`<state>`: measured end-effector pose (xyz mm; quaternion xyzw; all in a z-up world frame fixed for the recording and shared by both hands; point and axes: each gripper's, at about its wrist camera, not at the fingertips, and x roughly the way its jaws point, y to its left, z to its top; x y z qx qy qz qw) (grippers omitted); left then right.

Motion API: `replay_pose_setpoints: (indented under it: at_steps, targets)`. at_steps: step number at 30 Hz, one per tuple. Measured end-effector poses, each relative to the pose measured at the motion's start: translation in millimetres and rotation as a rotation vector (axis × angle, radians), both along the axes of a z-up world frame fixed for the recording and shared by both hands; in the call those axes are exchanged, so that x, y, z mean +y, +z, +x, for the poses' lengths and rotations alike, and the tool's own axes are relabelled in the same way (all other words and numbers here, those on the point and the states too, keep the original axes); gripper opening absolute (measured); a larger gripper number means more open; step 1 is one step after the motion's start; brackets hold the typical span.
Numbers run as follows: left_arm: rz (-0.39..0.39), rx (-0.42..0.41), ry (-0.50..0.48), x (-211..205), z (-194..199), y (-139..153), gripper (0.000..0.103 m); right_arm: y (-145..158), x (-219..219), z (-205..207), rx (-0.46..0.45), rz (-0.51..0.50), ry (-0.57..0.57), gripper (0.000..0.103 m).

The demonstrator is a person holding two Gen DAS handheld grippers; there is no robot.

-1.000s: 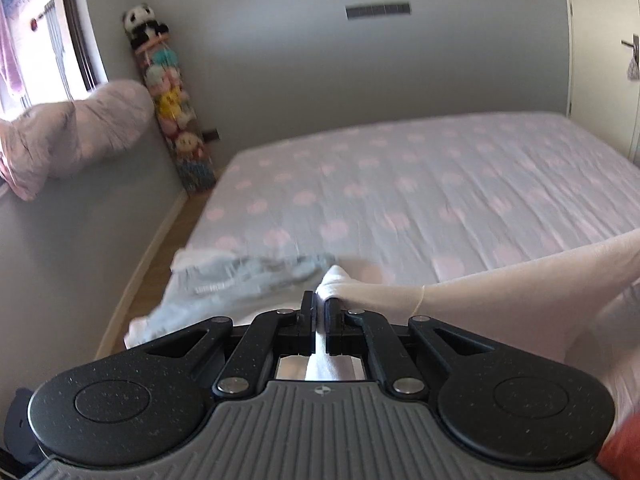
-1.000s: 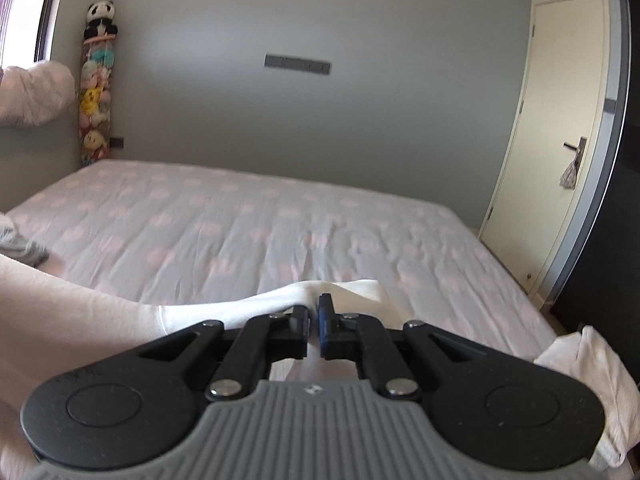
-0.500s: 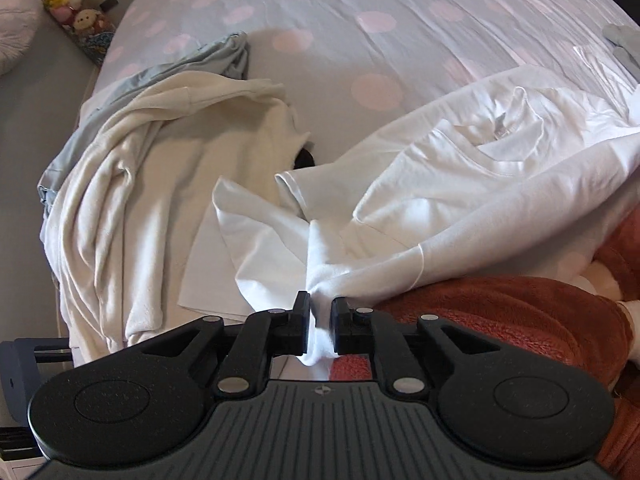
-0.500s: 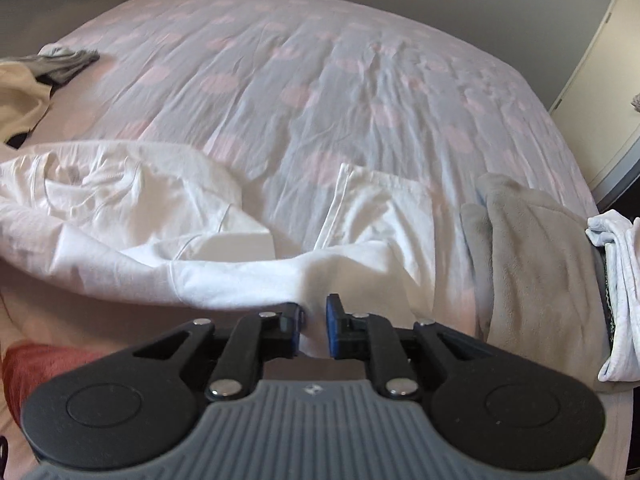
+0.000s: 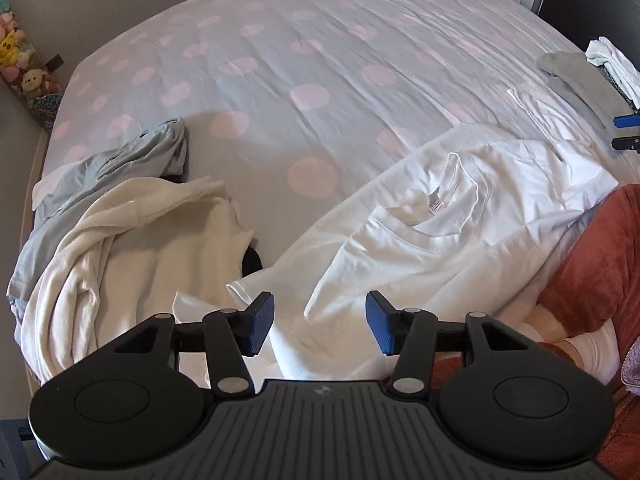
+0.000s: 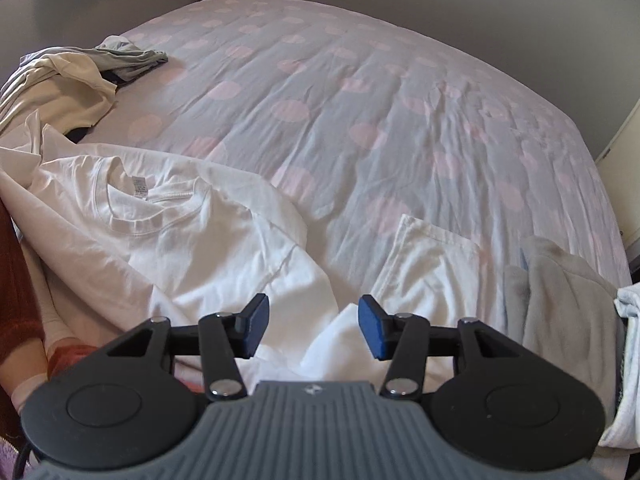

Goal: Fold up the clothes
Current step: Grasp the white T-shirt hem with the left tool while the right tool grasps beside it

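Over the near edge of the bed [image 5: 320, 92] I see my left gripper [image 5: 319, 328] and right gripper [image 6: 312, 327] both tilted downward, jaws wide and holding nothing. Below them the white T-shirt [image 5: 448, 240] lies spread on the dotted sheet, collar up, beside a cream garment [image 5: 132, 248].

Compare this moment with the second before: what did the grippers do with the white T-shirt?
Both let go: the left gripper and right gripper were shut on the white T-shirt and now stand open after tilting down toward the bed. The shirt lies there, crumpled. The cream garment looks unmoved.
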<state>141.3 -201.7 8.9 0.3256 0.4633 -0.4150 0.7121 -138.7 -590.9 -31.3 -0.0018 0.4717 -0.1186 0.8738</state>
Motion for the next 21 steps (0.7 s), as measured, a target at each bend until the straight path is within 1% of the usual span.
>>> replay_pose_setpoints:
  at_steps: [2,5,9,12,15,21]
  targets:
    - [0.037,0.011,-0.034,-12,9,-21,0.049,-13,1,17,0.000,0.018,0.022,0.051]
    - [0.100,0.039,-0.112,-23,17,-58,0.049,-29,0,41,0.008,0.035,0.052,0.051]
    - [0.172,0.090,-0.149,-26,27,-100,0.049,-49,-6,67,0.022,0.056,0.074,0.051]
    - [0.187,0.135,-0.141,-25,39,-120,0.049,-62,-13,84,0.030,0.071,0.080,0.051]
    - [0.195,0.168,-0.110,-25,51,-135,0.049,-74,-21,99,0.034,0.089,0.086,0.051]
    - [0.224,0.225,-0.093,-26,61,-161,0.048,-95,-33,116,0.062,0.093,0.131,0.051]
